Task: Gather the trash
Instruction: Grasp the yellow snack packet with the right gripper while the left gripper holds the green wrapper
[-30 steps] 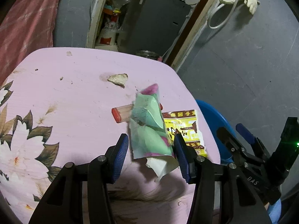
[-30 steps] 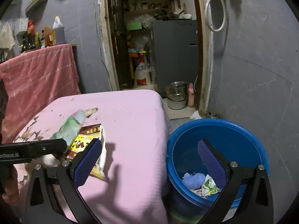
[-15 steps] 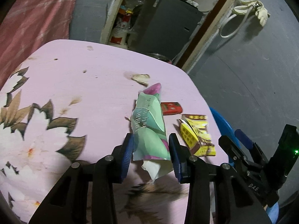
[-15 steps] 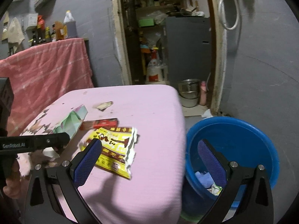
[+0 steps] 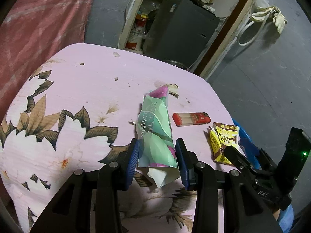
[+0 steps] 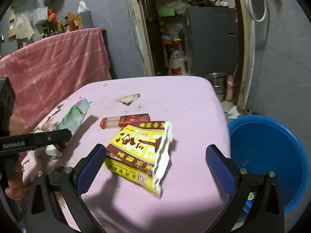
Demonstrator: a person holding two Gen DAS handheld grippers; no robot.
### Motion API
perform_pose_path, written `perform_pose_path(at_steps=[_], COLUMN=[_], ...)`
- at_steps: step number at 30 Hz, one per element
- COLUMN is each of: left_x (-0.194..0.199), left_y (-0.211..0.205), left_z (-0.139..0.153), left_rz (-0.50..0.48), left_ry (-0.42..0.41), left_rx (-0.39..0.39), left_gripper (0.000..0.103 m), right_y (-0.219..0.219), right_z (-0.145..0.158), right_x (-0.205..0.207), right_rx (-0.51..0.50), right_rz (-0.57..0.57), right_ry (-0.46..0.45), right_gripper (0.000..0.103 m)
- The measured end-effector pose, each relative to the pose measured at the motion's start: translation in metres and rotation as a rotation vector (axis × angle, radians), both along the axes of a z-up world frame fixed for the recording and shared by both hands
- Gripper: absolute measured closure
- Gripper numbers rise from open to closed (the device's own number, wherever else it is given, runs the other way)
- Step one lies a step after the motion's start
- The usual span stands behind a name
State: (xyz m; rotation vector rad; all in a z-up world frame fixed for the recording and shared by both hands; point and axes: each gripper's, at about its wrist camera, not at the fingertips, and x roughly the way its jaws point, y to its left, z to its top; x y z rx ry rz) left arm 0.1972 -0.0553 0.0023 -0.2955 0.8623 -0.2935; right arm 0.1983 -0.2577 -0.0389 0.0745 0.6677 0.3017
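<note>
Left gripper [image 5: 157, 155]: fingers have just been closing and now clench the near end of the green wrapper [image 5: 155, 128], pads pressed to both its sides; a second ago they stood wider around it. The wrapper is raised off the pink table [image 5: 93, 89] at its far tip, judged picked up and ready for carrying

Right gripper [image 6: 155, 167]: fingers spread wide, grasping nothing; it has swung from over the blue basin [image 6: 272, 155] to the table, and now straddles the near edge of the yellow packet [image 6: 140, 153] without pinching it. Judged next pickup

Yellow packet: flat on the table near its right edge, now uncovered since the wrapper lifted away

Red lighter [image 6: 125, 120]: just beyond the packet, touching or nearly so; earlier half hidden under the wrapper

Torn scrap [image 6: 129, 98]: farther back, untouched

Blue basin: on the floor beside the table, the judged destination
</note>
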Motion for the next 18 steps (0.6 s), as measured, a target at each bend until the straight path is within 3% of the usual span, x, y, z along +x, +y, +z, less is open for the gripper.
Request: perform_pose_path(at_steps=[15,18], left_x=[0.009,0.009], left_y=[0.017,0.019], left_z=[0.001,0.001], left_rz=[-0.006,0.003], left_ry=[0.002,0.001], left_rx=[-0.017,-0.025], left_gripper=[0.07,0.07], right_y=[0.018,0.018], right_z=[-0.005,-0.004], right_x=[0.013,0.013], right_rx=[0.017,0.03], right_rz=[0.024,0.018], right_ry=[0.027,0.018], right_gripper=[0.0,0.006])
